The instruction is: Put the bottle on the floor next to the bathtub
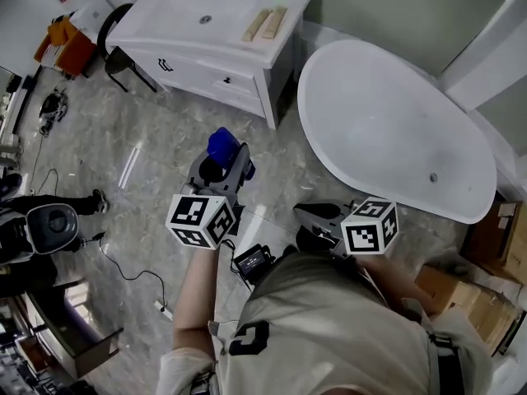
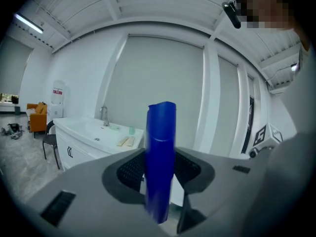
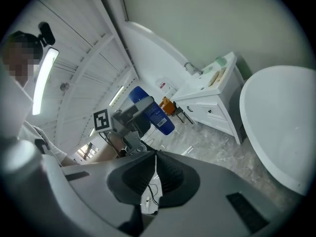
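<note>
Bottle (image 2: 160, 147): stiff smooth plastic, probably light, slippery; left gripper (image 2: 159, 174) fingers clamp its body, right gripper (image 3: 155, 174) fingers together, empty

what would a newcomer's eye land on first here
The bright blue bottle, clamped in the left gripper, stands out against the pale room. Right of it in the head view lies the big white bathtub, with a white washstand to the tub's upper left; the right gripper is shut and empty.
</note>
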### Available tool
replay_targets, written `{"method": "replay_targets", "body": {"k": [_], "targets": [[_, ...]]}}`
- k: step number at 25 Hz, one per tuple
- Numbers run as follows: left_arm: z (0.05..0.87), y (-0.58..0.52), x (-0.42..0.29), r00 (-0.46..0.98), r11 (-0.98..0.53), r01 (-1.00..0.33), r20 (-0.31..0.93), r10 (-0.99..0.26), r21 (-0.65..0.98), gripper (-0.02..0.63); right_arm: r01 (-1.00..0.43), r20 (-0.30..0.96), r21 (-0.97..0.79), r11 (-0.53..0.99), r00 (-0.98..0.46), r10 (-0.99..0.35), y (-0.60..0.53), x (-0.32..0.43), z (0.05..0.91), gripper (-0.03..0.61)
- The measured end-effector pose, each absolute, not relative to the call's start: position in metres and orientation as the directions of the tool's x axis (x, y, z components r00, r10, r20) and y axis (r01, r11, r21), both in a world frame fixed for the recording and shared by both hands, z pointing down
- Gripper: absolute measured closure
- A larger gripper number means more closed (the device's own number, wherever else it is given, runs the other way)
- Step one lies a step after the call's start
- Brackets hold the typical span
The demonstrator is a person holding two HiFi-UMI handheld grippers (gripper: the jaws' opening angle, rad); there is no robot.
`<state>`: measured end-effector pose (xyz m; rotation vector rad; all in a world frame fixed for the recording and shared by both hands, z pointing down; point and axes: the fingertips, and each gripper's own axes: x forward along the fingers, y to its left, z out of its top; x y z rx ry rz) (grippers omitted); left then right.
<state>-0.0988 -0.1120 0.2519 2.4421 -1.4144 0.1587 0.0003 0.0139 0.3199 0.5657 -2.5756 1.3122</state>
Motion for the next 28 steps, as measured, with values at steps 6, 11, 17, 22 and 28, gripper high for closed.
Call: {"method": "replay_targets", "body": {"k": [6,11,17,22,28], "targets": [[0.271,-0.173,-0.069,0.525,-0.457,-0.847,0.292,-0.799,0.27,0.408,-0.419,0.348,-0.711,0.565,-0.908,-0.235,-0.044,0.032,0.327,0.549],[0.285,-0.208,-0.058,0.506,-0.443,-0.862,0.352,-0.787,0.247,0.408,-0.395,0.337,-0.728,0.56,-0.918,-0.21,-0.078,0.046,0.334,0.549],[0.305,-0.237,-0.06,0.505,-0.458,-0.863,0.422,-0.753,0.215,0.41,-0.393,0.332,-0.725,0.565,-0.919,-0.214,-0.1,0.04,0.33,0.549],[0.336,-0.258,-0.076,0.535,-0.492,-0.842,0.468,-0.704,0.222,0.41,-0.447,0.375,-0.717,0.535,-0.894,-0.244,-0.115,0.022,0.339,0.549],[0.368,-0.298,-0.12,0.605,-0.571,-0.786,0.488,-0.63,0.238,0.41,-0.562,0.448,-0.705,0.434,-0.826,-0.342,-0.145,-0.032,0.352,0.549]]}}
